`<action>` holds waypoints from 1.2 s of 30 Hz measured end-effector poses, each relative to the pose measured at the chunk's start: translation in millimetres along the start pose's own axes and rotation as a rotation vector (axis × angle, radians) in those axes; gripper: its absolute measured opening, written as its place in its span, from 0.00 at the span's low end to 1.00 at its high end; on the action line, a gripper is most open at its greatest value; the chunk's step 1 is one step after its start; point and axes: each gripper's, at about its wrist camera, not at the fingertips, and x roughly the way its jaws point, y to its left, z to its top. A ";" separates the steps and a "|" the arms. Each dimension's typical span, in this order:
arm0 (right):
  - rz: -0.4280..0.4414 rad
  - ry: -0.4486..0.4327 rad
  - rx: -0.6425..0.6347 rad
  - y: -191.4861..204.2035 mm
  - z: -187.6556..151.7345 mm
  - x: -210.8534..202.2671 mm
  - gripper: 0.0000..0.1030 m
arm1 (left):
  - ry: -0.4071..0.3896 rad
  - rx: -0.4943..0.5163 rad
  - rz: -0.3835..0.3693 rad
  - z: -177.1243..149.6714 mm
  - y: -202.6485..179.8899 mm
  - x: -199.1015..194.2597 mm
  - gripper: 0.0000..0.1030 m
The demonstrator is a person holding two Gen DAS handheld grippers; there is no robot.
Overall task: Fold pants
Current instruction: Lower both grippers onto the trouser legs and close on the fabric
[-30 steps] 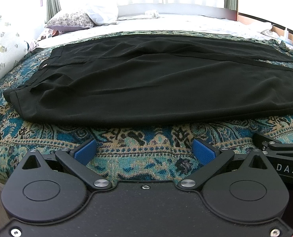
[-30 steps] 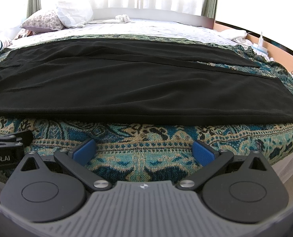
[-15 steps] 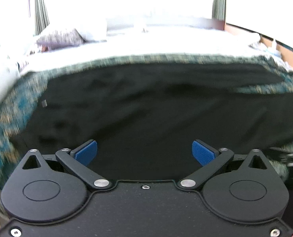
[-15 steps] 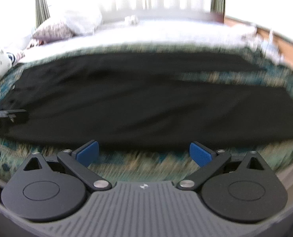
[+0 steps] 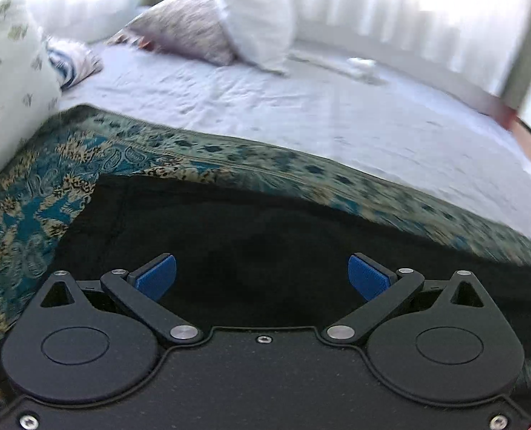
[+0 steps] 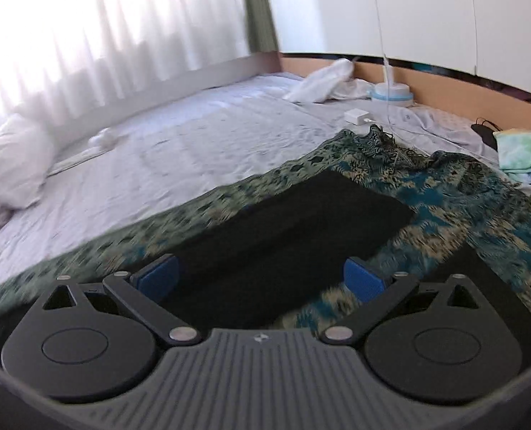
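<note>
Left gripper (image 5: 261, 274): jaws spread wide, blue pads (image 5: 157, 274) well apart, nothing between them. It sits over the black pants (image 5: 265, 243), above the near left part of the garment; contact cannot be told.

Right gripper (image 6: 261, 276): jaws likewise spread, holding nothing. It sits over the right end of the pants (image 6: 301, 222), where two leg ends show, one reaching far-right to a squared hem, the other partly hidden behind the gripper's right side. Left pad (image 6: 158, 276) lies over black cloth, right pad (image 6: 363, 279) over the throw (image 6: 462, 197).

Pants: laid flat on the patterned teal throw (image 5: 32, 193), which shows as a border to the left and beyond the far edge. The far-right corner of the throw is rumpled.

Bed: pale sheet (image 5: 301, 107) beyond the throw. Pillows (image 5: 229, 18) at far left in the left view. At far right in the right view: a white cloth (image 6: 322, 82), a small white box (image 6: 356, 115), a round blue-and-white item (image 6: 390, 91) and a green-tinted cloth (image 6: 523, 150). Curtains (image 6: 104, 28) along the far side. Both views are partly blurred.
</note>
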 end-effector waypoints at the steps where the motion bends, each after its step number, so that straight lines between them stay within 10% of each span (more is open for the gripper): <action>1: -0.012 0.010 0.010 4.0 7.3 19.1 1.00 | 0.001 -0.020 0.028 8.4 -2.7 19.3 1.00; 15: -0.242 0.170 0.072 51.8 24.6 230.9 1.00 | 0.081 -0.361 0.210 37.9 3.9 192.1 1.00; 28: -0.359 0.214 0.081 50.5 10.7 278.2 0.97 | 0.016 -0.223 0.421 27.2 -20.4 222.9 0.99; 30: -0.356 0.226 0.135 43.5 16.3 275.5 0.84 | 0.013 -0.185 0.433 26.7 -22.6 218.1 0.78; 33: -0.384 0.230 0.146 37.5 26.8 264.2 0.31 | -0.033 -0.160 0.399 22.3 -24.4 200.6 0.18; 34: -0.359 0.243 0.156 32.8 29.5 261.1 0.07 | -0.032 -0.173 0.373 21.4 -21.3 195.2 0.06; 36: -0.315 0.247 0.207 21.2 33.7 249.9 0.04 | -0.028 -0.212 0.333 20.3 -12.1 183.6 0.03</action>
